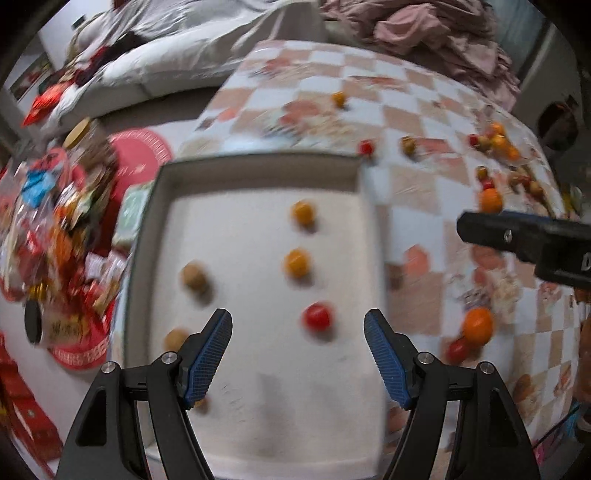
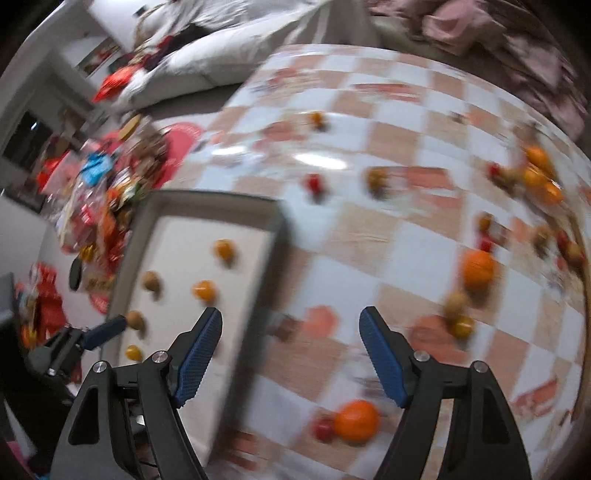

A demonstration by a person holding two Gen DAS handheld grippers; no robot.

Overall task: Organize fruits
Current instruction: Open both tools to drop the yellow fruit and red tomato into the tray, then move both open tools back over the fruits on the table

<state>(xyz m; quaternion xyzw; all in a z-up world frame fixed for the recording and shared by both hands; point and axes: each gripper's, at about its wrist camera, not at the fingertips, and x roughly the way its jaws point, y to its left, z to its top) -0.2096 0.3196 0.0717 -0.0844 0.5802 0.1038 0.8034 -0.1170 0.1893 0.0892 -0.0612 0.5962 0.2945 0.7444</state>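
Note:
A grey-rimmed white tray (image 1: 258, 162) lies on the checkered table and shows in the right wrist view (image 2: 207, 201) too. In it lie a red tomato (image 1: 317, 317), two yellow-orange fruits (image 1: 303, 213) (image 1: 296, 263) and brown fruits (image 1: 194, 277). My left gripper (image 1: 298, 354) is open and empty above the tray, just short of the tomato. My right gripper (image 2: 291, 354) is open and empty above the table right of the tray. An orange (image 2: 356, 421) with a red tomato (image 2: 323, 428) lies just below it. Another orange (image 2: 478, 269) lies farther right. Both views are blurred.
More small fruits are scattered toward the table's far right (image 2: 539, 177) and middle (image 2: 314, 182). A pile of red snack packets (image 1: 55, 229) lies left of the tray. White bedding (image 1: 166, 48) and pink cloth (image 1: 443, 33) lie beyond the table.

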